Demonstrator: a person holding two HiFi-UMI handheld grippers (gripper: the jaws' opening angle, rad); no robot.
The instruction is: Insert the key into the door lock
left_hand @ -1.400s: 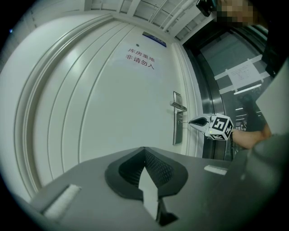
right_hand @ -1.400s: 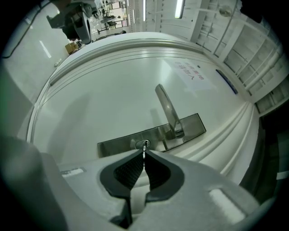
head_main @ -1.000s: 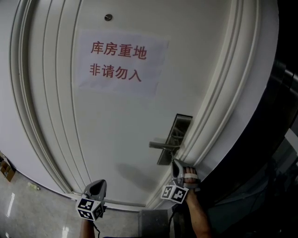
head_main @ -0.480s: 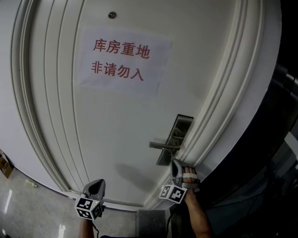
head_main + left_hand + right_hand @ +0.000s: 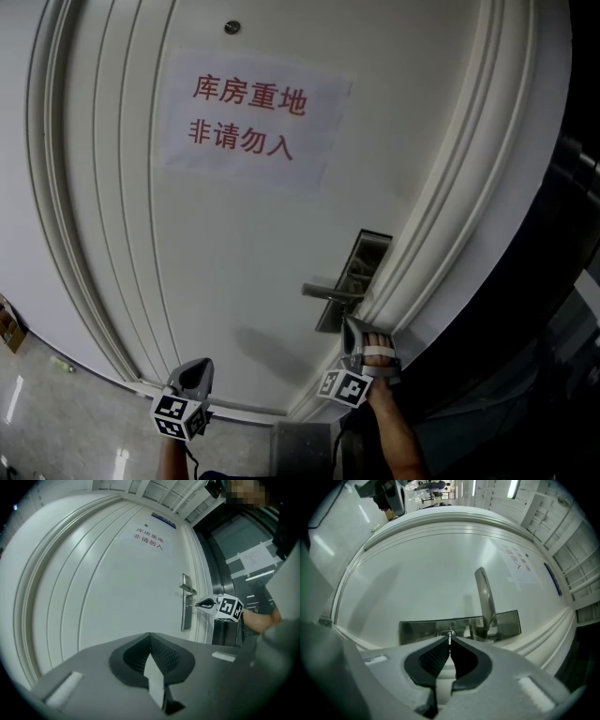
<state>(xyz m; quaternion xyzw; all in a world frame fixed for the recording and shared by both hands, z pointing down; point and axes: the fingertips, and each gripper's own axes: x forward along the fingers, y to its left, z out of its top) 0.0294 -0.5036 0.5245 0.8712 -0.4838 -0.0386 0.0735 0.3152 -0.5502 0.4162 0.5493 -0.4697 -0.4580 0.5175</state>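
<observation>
Right now my right tool (image 5: pixel 450 642) is pinched almost fully closed on the key (image 5: pixel 450 637). Its shaft points straight ahead along the jaws, tip at the lock (image 5: pixel 451 631) just below the door handle (image 5: pixel 486 599). My left tool (image 5: pixel 151 637), closed and empty, hangs well away from that handle.

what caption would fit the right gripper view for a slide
Right gripper, jaws shut on a key, holds the key tip at the lock plate beside the door handle.
</observation>
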